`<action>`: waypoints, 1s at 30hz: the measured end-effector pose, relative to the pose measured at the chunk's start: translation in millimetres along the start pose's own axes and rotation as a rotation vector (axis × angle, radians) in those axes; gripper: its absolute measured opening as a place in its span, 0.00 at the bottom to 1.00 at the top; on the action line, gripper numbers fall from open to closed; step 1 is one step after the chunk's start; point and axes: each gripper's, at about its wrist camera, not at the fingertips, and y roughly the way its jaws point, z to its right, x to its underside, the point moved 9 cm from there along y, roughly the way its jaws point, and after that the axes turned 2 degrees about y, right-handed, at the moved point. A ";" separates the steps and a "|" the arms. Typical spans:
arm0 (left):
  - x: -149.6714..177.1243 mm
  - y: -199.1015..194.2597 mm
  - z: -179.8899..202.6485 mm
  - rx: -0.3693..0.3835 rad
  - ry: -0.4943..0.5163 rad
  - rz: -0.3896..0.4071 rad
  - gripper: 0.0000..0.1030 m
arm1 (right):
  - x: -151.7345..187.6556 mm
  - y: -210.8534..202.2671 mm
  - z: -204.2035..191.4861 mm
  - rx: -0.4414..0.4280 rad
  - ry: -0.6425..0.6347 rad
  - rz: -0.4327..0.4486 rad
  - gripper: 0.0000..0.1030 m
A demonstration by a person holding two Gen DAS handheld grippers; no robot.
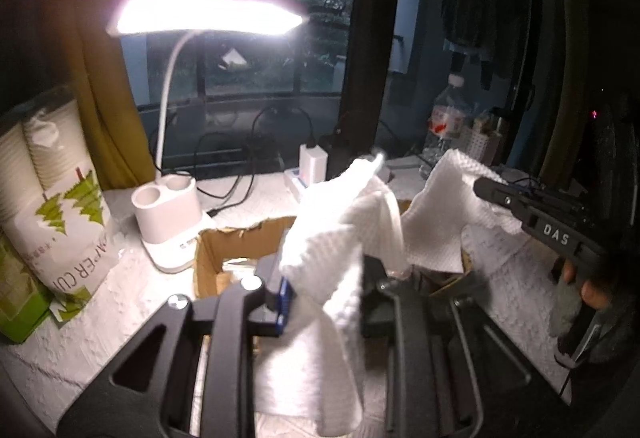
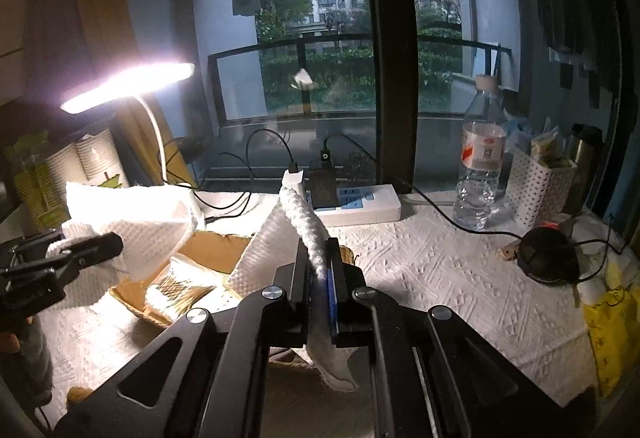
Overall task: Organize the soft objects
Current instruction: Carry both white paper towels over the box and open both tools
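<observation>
A white textured cloth [image 1: 344, 238] is stretched between both grippers above an open cardboard box [image 1: 236, 242]. My left gripper [image 1: 324, 278] is shut on one end of it, and the cloth hangs down over the fingers. My right gripper [image 2: 319, 270] is shut on the other end [image 2: 308, 234], which stands up between the jaws. In the left wrist view the right gripper [image 1: 486, 190] comes in from the right, clamped on the cloth. In the right wrist view the left gripper [image 2: 108, 244] holds the cloth [image 2: 140, 222] at the left, over the box [image 2: 208, 250].
A lit white desk lamp [image 1: 168, 222] stands left of the box, beside a paper cup pack [image 1: 52, 206]. A power strip [image 2: 360, 204] with cables, a water bottle [image 2: 480, 162], a white perforated basket [image 2: 540, 190] and a black round object [image 2: 548, 254] stand on the white-covered table [image 2: 440, 278].
</observation>
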 end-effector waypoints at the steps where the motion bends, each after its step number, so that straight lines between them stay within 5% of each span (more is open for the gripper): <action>1: 0.7 4.0 -0.1 0.000 -0.001 -0.005 0.23 | 0.6 4.1 0.5 -0.001 0.001 -0.002 0.07; 25: 46.5 86.7 -0.5 0.000 -0.038 -0.210 0.25 | 55.4 81.3 -3.6 -0.062 0.027 -0.205 0.08; 30: 48.9 88.0 -1.6 -0.011 -0.052 -0.230 0.32 | 59.3 83.0 -8.1 -0.075 0.016 -0.234 0.16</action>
